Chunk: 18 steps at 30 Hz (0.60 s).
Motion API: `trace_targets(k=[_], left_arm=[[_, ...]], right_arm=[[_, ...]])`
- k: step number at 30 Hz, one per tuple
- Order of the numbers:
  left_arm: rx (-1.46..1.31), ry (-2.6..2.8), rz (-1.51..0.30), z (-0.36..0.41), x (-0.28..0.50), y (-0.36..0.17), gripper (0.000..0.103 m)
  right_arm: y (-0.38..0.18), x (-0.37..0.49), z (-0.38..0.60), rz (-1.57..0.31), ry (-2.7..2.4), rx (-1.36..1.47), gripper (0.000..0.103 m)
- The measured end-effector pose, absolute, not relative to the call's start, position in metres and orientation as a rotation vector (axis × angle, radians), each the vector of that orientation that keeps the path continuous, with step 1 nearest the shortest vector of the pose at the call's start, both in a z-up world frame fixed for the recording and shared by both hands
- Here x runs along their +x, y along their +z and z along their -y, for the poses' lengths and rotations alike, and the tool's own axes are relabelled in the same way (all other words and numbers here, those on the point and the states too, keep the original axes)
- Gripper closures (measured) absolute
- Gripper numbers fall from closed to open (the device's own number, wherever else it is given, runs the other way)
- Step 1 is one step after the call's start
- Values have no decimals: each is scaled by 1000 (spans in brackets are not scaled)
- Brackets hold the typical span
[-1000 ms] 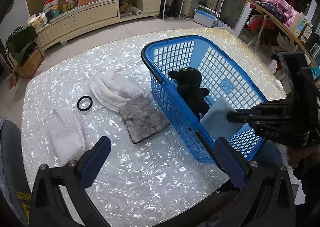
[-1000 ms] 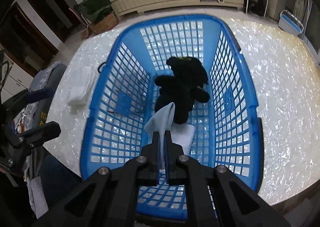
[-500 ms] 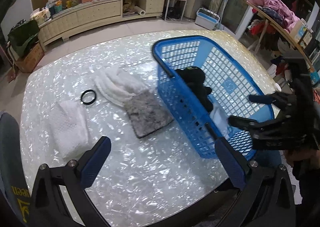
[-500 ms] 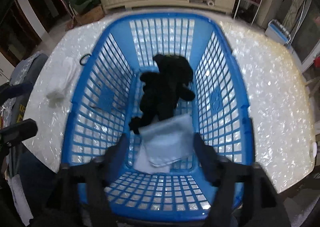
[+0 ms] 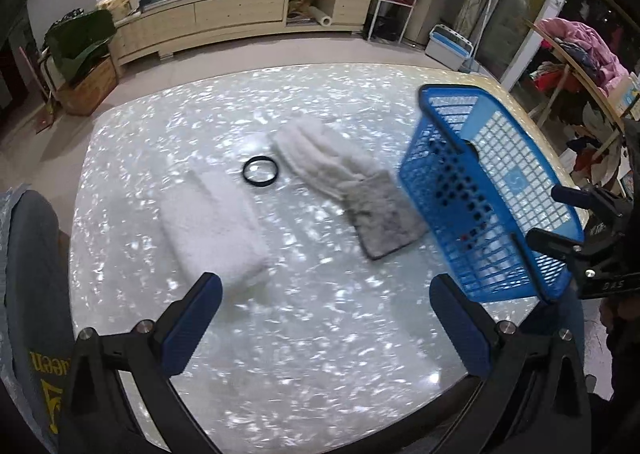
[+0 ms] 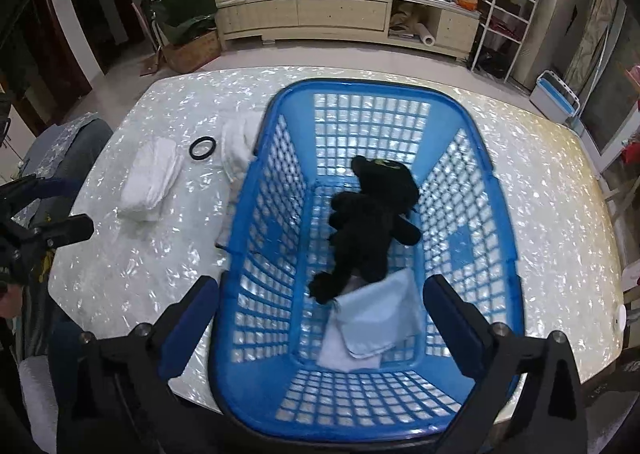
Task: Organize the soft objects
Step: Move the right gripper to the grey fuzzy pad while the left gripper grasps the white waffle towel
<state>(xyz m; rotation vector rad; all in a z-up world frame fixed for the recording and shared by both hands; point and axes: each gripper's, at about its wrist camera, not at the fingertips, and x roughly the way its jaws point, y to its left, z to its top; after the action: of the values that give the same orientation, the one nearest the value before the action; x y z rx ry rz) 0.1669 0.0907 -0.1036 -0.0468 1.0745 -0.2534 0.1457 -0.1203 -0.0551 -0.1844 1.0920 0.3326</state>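
Observation:
A blue plastic basket (image 6: 496, 214) stands on the pearly table (image 6: 160, 254); it also shows in the left wrist view (image 5: 496, 206). Inside lie a black plush toy (image 6: 372, 226) and a light blue folded cloth (image 6: 380, 314). My right gripper (image 6: 320, 314) is open and empty above the basket's near end. My left gripper (image 5: 324, 318) is open and empty above the table. In front of it lie a folded white towel (image 5: 212, 226), a fluffy white cloth (image 5: 316, 154) and a grey cloth (image 5: 380, 214).
A black ring (image 5: 260, 171) lies between the white towel and the fluffy cloth. A grey chair back (image 5: 32, 278) stands at the table's left edge. A long cabinet (image 6: 340, 14) with clutter runs along the far wall.
My right gripper opened and let go of the light blue cloth, which now lies in the basket, then pulled back. My left gripper swung left toward the cloths on the table.

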Motion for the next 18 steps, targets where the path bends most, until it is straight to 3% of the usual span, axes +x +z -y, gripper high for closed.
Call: trace_targets(k=[18], left_arm=[[-50, -214, -1058, -146, 171, -123, 0]], right_arm=[[-59, 166, 6, -1047, 530, -243, 1]])
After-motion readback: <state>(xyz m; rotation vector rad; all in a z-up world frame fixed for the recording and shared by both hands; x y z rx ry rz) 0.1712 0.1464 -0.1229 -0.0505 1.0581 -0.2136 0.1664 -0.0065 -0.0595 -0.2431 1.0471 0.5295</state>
